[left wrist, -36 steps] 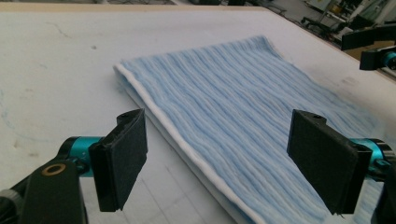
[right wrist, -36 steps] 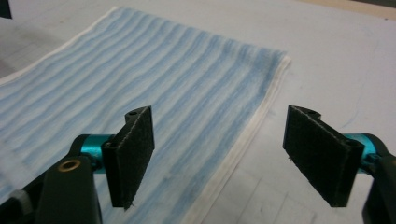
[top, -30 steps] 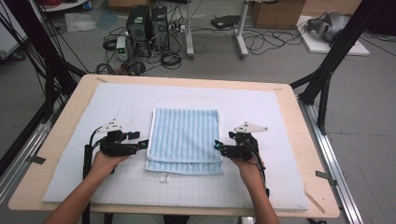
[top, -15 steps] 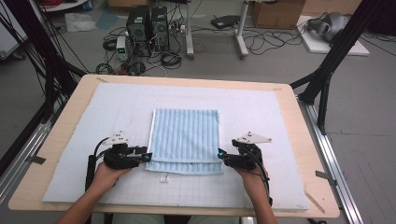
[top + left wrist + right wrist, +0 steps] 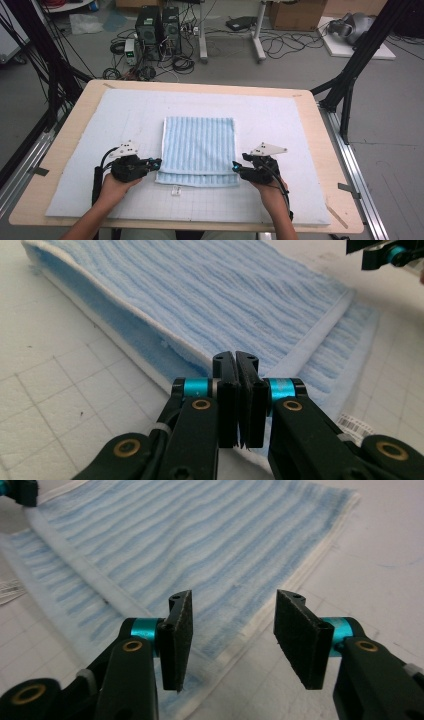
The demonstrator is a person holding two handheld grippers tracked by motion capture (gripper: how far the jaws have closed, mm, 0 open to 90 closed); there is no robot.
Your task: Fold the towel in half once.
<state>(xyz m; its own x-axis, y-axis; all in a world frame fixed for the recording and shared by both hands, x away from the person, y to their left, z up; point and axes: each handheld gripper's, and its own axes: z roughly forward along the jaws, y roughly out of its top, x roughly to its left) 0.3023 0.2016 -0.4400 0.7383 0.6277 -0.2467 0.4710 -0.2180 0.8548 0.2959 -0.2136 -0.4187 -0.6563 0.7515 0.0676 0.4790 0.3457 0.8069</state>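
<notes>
A light blue striped towel (image 5: 200, 145) lies folded on the white mat, its upper layer ending short of the near edge. My left gripper (image 5: 159, 161) is at the towel's near left corner. In the left gripper view its jaws (image 5: 235, 360) have just closed, and the upper layer's white hem runs into the pads from both sides. My right gripper (image 5: 235, 167) is at the near right corner. Its jaws (image 5: 235, 596) have been closing but still stand apart, astride the towel's (image 5: 200, 540) hemmed edge without pressing it.
The gridded white foam mat (image 5: 100, 125) covers most of the wooden table (image 5: 65, 150). A small white tag (image 5: 175, 190) lies just in front of the towel. Computers, cables and black frame legs stand on the floor beyond the table.
Both hands have drawn back toward the towel's near corners. The left jaws went from wide apart to closed. The right jaws have narrowed.
</notes>
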